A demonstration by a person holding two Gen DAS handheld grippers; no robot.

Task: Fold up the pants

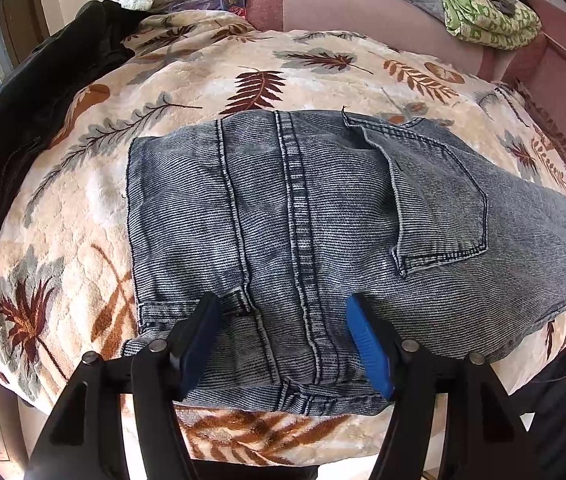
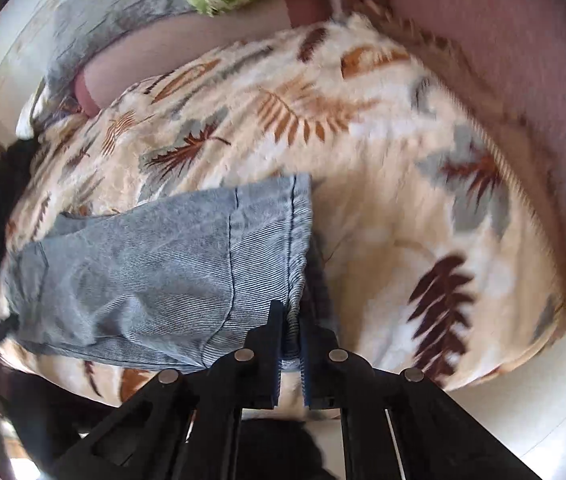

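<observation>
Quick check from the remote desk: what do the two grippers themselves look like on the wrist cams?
Both are matte black plastic linkages with round silver pivot pins. The left gripper has flat fingers with ribbed blue pads. The right gripper shows dark, narrow fingers, blue only at the pad edges. No cables, markings or sleeves visible.

A home living room: a pink sofa [image 1: 363, 12] under a leaf-print blanket [image 1: 203, 80], strewn with laundry [image 1: 483, 12].

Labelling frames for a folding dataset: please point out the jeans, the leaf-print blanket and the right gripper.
jeans [image 1: 303, 208], left wrist view, centre seam.
leaf-print blanket [image 2: 395, 208], right wrist view, bare cream patch.
right gripper [image 2: 291, 320], right wrist view, between fingertips pinching the denim edge.
</observation>
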